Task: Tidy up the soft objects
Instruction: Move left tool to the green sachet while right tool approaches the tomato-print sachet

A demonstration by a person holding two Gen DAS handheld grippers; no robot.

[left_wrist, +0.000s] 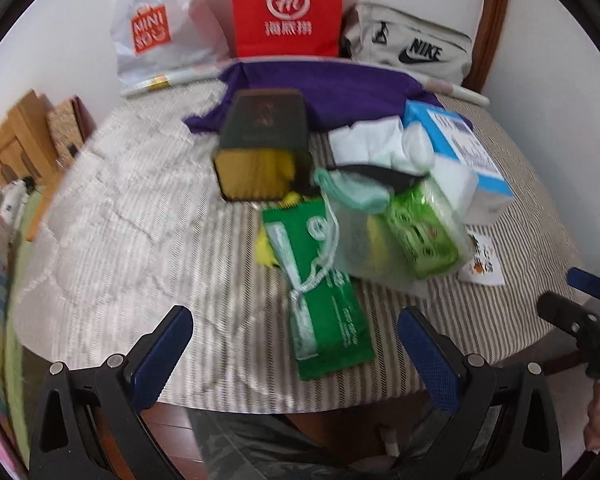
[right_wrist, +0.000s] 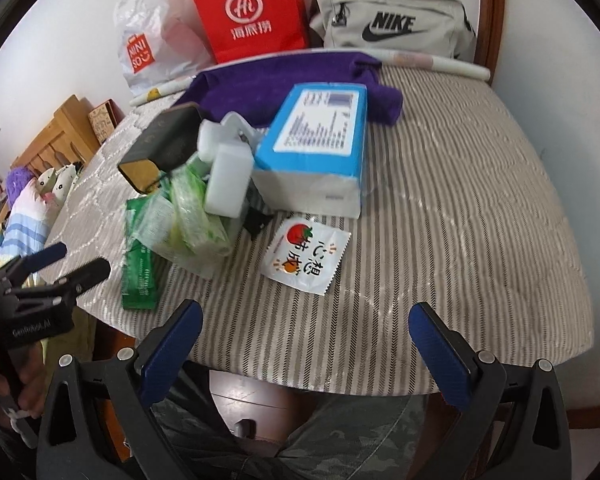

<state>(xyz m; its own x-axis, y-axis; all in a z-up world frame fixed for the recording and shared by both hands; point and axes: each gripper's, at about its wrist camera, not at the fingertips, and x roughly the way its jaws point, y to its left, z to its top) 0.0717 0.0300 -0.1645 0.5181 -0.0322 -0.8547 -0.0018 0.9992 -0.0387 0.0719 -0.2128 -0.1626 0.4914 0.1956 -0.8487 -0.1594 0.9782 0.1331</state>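
A loose heap of soft goods is seen in the middle of the striped seat cushion (right_wrist: 460, 200): a flat green wipes packet (left_wrist: 324, 312) lies nearest the front edge, and a translucent drawstring pouch (left_wrist: 364, 232) rests partly over its far end, with a green-printed tissue pack (left_wrist: 420, 232) touching it on the right. Behind these, white foam sponges (right_wrist: 228, 184) are piled against a blue and white tissue box (right_wrist: 316, 144), and a small white sachet with a tomato print (right_wrist: 306, 258) lies apart, just near of that box. A dark open-ended carton (left_wrist: 260, 148) stands at the far left of the heap, on a purple cloth (left_wrist: 340, 92). Along the wall are set a white Miniso bag (left_wrist: 160, 32), a red paper bag (left_wrist: 288, 8) and a grey Nike pouch (right_wrist: 392, 20). The left gripper (left_wrist: 296, 356) and the right gripper (right_wrist: 306, 356) are both held released and empty above the near edge. A single outlying piece would best be taken first, probably the sachet or the wipes packet, gripped across its narrow side; the pouch's cord could be dragged along if the packet is pulled from beneath it.
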